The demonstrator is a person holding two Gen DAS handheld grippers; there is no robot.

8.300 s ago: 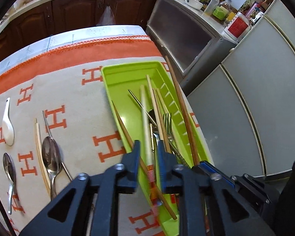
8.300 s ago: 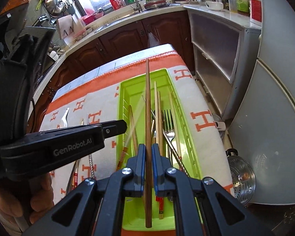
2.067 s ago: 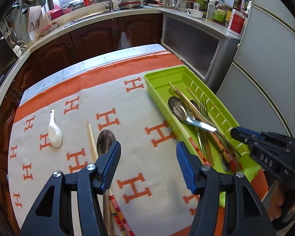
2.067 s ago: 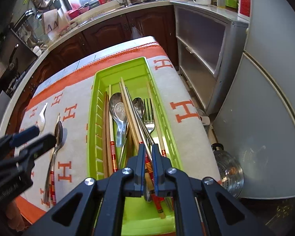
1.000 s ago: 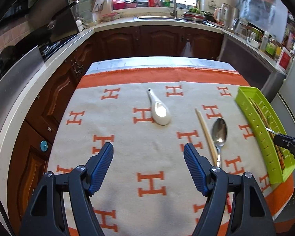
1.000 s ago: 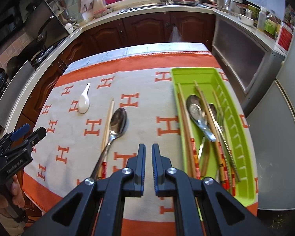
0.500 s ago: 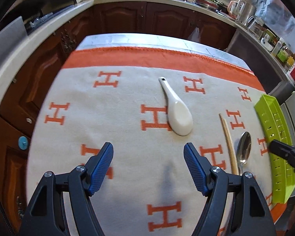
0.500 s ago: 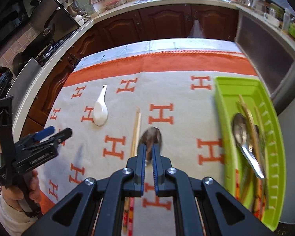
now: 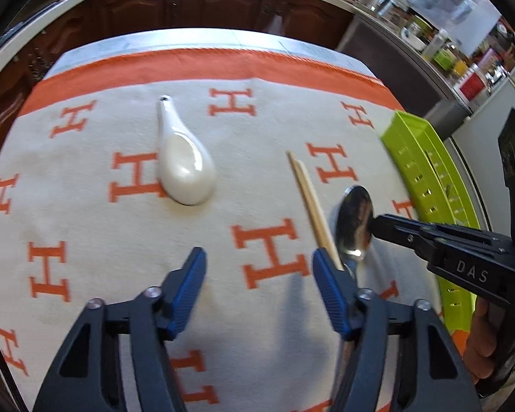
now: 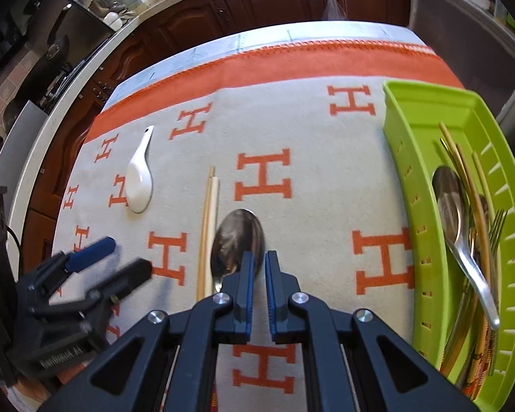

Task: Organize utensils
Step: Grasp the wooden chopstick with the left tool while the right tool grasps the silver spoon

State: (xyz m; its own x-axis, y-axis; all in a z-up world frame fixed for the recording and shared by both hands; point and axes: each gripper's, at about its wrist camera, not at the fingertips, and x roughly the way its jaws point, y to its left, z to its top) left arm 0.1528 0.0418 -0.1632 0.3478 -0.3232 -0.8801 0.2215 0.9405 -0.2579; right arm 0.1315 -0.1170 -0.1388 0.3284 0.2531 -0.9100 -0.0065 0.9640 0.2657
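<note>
Right gripper (image 10: 260, 263) nearly closed, empty, tips over the metal spoon (image 10: 237, 240), likely lining up a pick. Left gripper (image 9: 259, 274) part open, jaws just narrowed, nothing between. White spoon (image 9: 183, 164) and chopsticks (image 10: 209, 226) lie loose on cloth (image 10: 309, 171); green tray (image 10: 412, 158) at right holds sorted utensils.

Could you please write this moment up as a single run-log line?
step: clearing cloth | left gripper: open, closing, nothing between fingers | right gripper: shut, over metal spoon | on cloth: white spoon, chopsticks | green tray: partly filled
</note>
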